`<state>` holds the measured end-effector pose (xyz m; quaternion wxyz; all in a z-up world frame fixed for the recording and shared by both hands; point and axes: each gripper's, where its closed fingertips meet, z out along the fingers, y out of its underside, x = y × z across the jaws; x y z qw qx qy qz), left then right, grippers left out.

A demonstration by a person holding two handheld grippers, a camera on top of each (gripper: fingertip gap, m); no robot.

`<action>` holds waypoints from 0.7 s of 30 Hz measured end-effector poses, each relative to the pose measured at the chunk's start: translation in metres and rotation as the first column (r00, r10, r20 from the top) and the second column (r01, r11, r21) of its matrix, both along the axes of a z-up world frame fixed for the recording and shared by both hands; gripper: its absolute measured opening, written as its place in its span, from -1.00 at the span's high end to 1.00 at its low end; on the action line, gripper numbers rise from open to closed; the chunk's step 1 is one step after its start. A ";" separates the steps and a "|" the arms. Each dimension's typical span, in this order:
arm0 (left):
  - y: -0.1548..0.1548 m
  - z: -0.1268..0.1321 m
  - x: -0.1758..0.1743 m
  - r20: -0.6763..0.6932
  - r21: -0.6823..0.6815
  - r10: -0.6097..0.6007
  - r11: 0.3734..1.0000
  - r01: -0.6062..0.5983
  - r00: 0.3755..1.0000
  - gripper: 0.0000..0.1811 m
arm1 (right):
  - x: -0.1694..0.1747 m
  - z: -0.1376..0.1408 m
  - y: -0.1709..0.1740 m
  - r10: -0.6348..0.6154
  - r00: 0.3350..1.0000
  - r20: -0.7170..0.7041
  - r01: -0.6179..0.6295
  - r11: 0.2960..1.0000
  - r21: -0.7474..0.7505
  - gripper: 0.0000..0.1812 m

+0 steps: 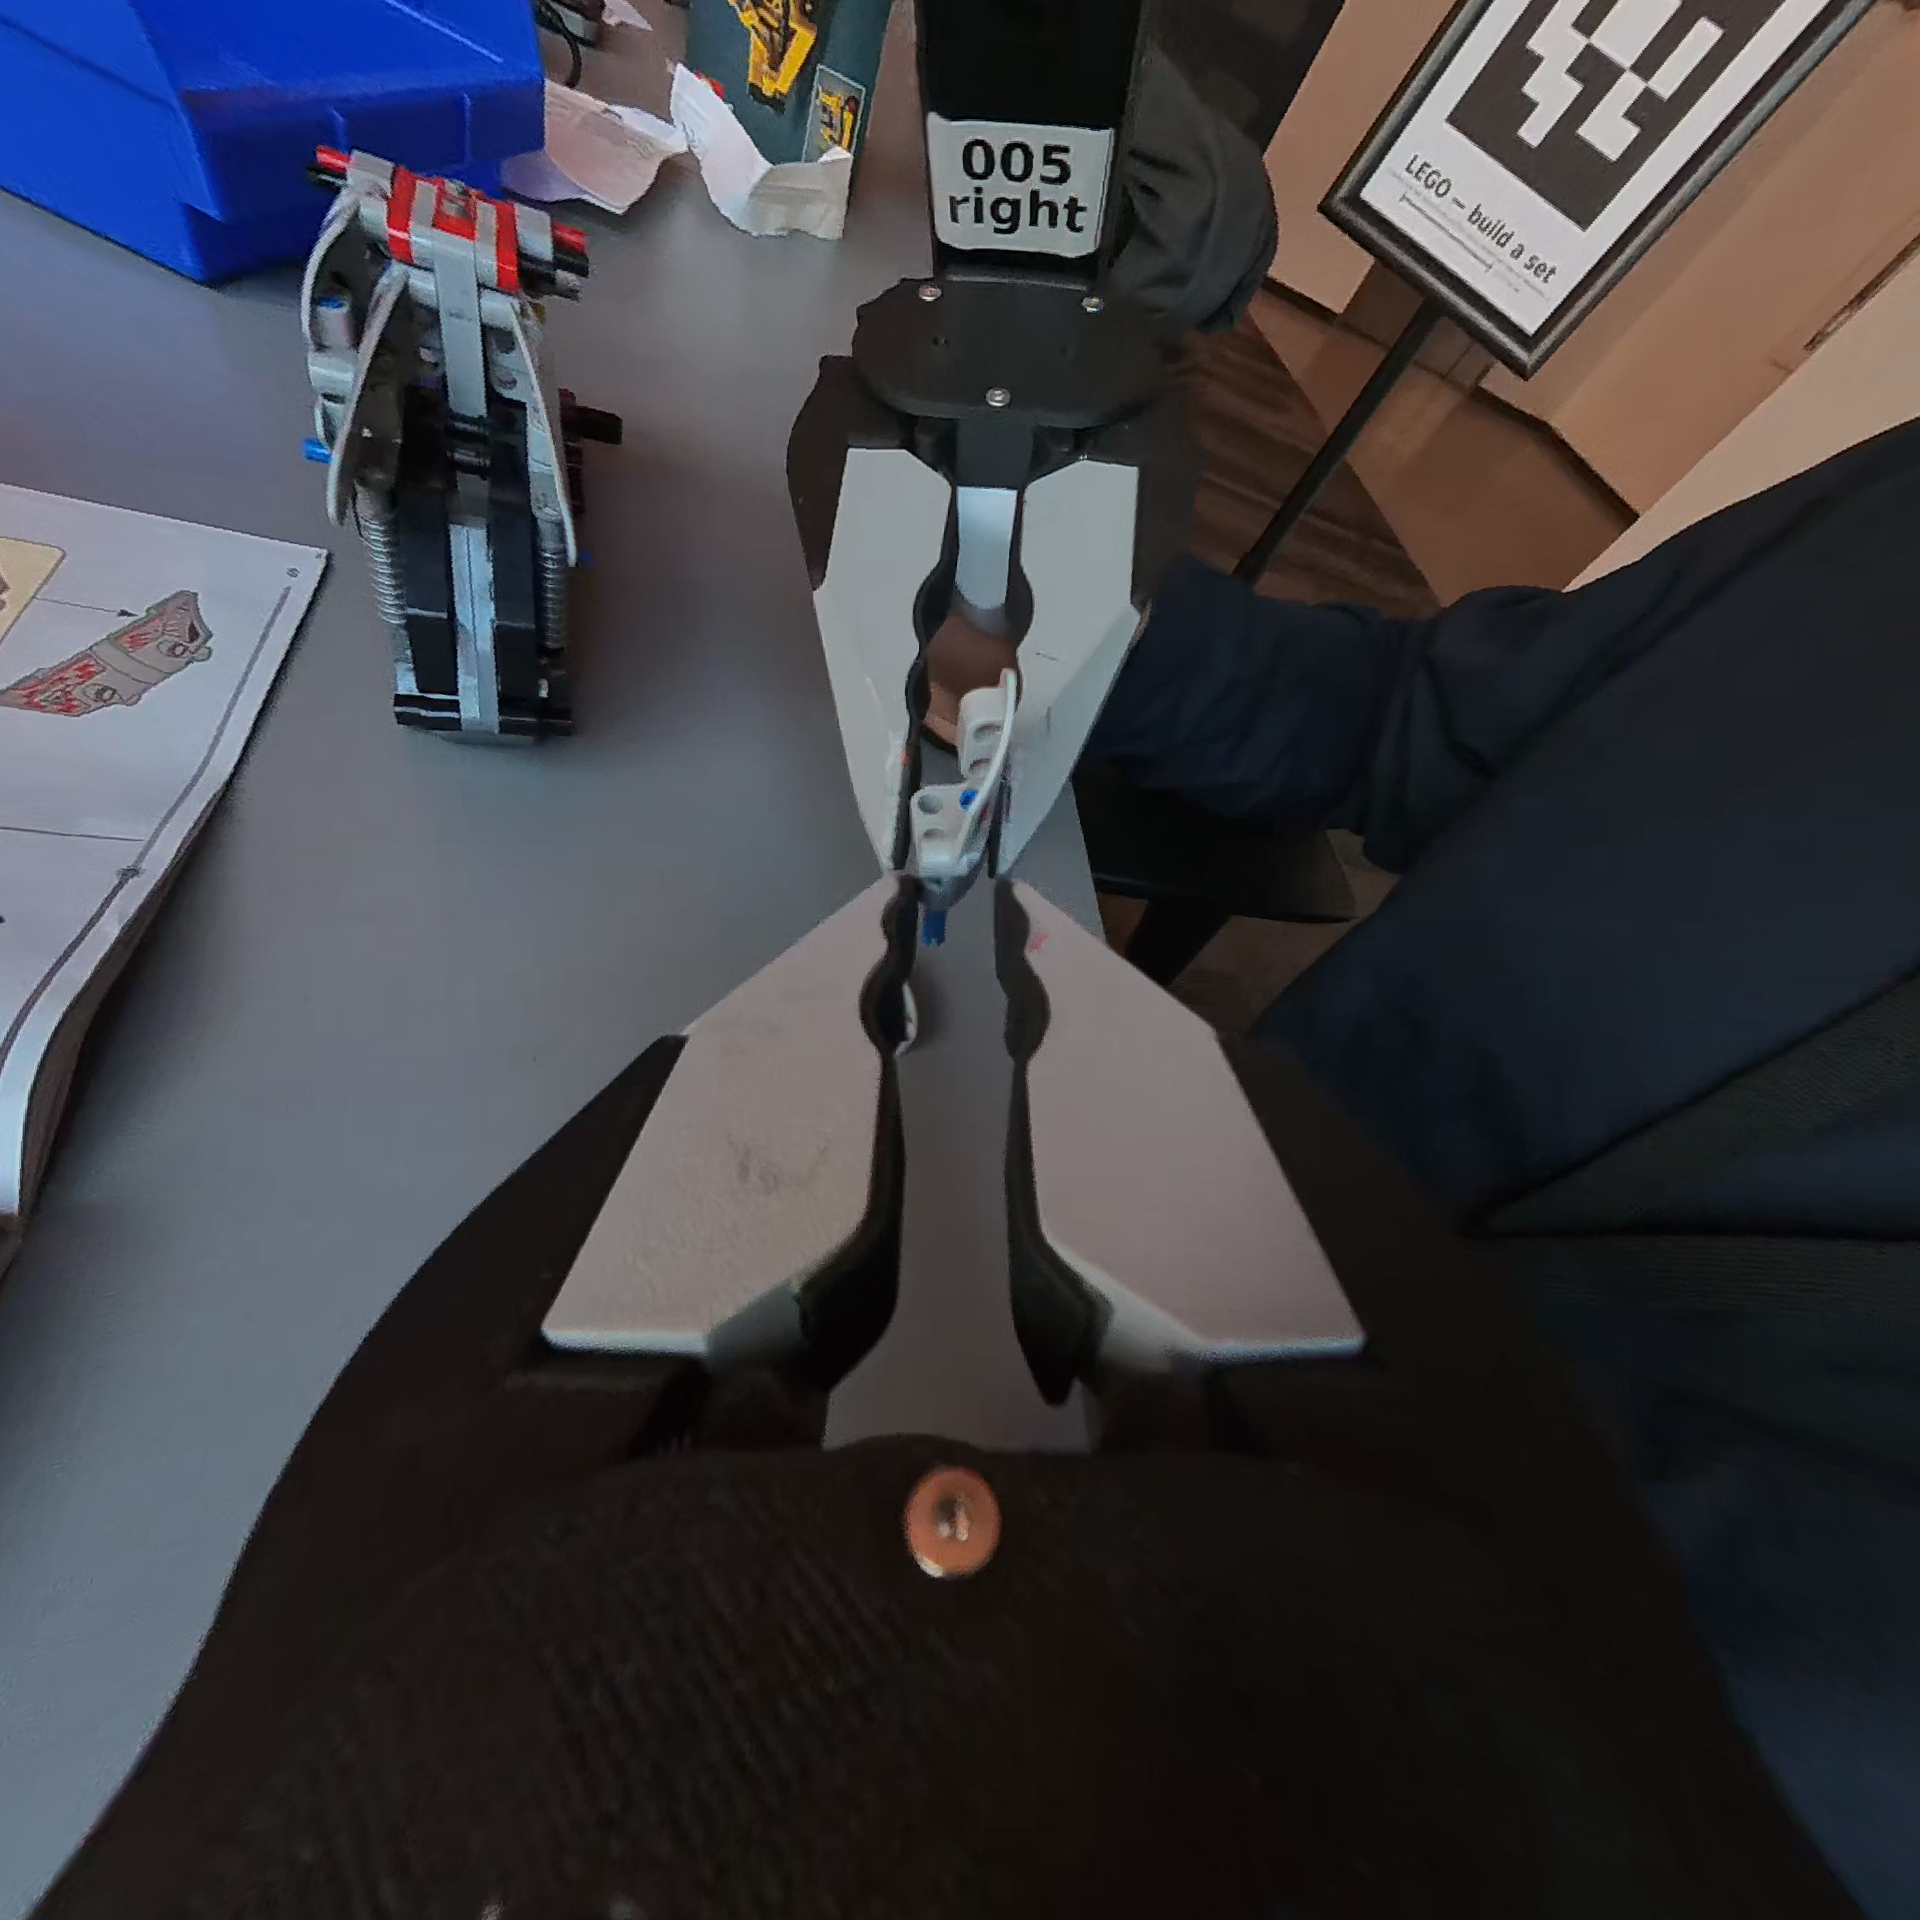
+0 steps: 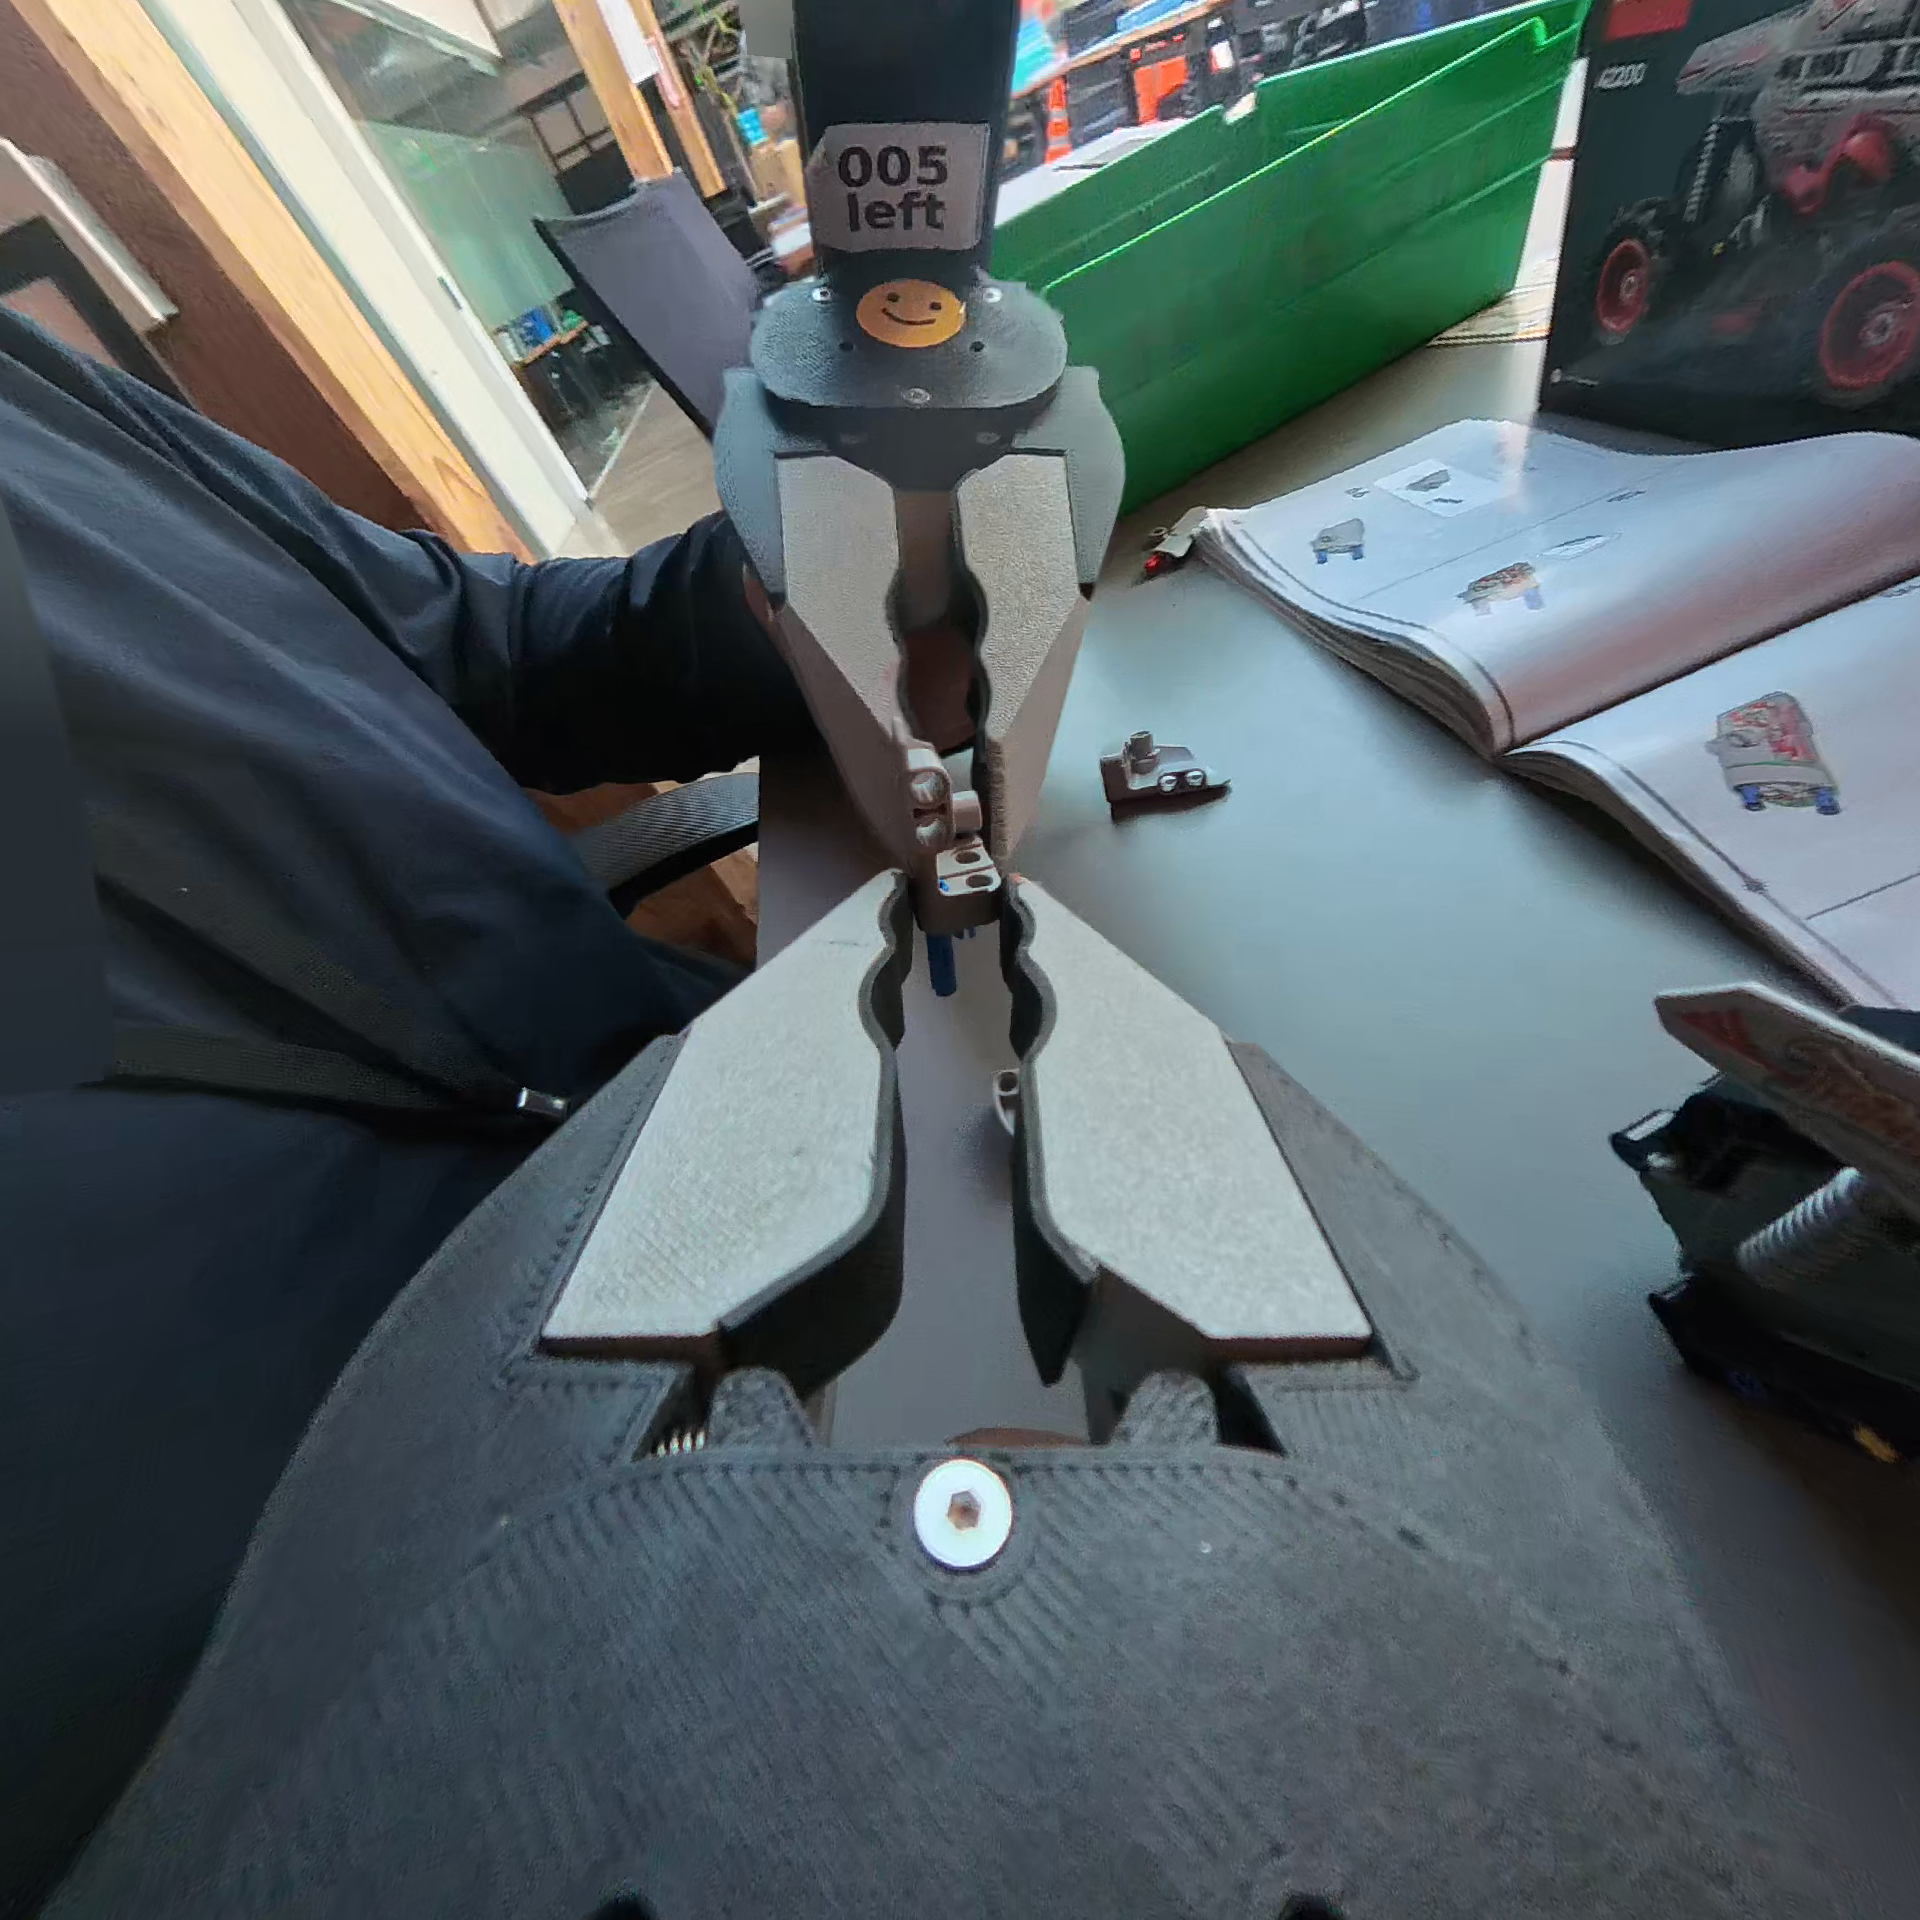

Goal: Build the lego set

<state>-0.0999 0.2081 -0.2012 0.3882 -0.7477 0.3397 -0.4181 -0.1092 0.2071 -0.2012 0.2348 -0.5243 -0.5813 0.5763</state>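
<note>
A small light-grey lego sub-assembly [image 1: 951, 821] with a blue pin [image 1: 933, 925] hangs in the air between my two grippers, which meet tip to tip above the grey table [image 1: 520, 935]. My left gripper [image 1: 948, 894] is shut on its near end. My right gripper [image 1: 951, 862], facing it, is shut on the other end. In the right wrist view the same sub-assembly [image 2: 966, 883] sits between my right gripper [image 2: 954, 896] and my left gripper [image 2: 958, 868]. The partly built grey, black and red model [image 1: 457, 468] stands on the table to the left, clear of both grippers.
An open instruction booklet [image 1: 125, 779] lies at the left edge; it also shows in the right wrist view [image 2: 1662, 623]. Loose grey pieces [image 2: 1158, 779] lie on the table. A blue bin [image 1: 260, 104], a green bin [image 2: 1299, 260], the set's box [image 2: 1745, 208] and a framed sign [image 1: 1558, 156] stand around. A person's dark sleeve [image 1: 1455, 727] is close. The grippers are tip to tip, or close to it.
</note>
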 end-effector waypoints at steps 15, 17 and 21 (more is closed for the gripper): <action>0.005 -0.035 0.005 -0.219 -0.019 0.121 0.992 -0.128 0.968 0.94 | 0.013 -0.032 0.010 -0.016 0.985 0.169 -0.034 0.956 0.290 0.88; 0.002 -0.038 0.006 -0.234 -0.001 0.132 0.991 -0.136 0.963 0.94 | 0.014 -0.035 0.008 0.006 0.985 0.170 -0.060 0.947 0.315 0.88; -0.002 -0.045 0.006 -0.271 0.043 0.160 0.987 -0.154 0.949 0.94 | 0.013 -0.040 0.004 0.036 0.982 0.184 -0.097 0.939 0.331 0.88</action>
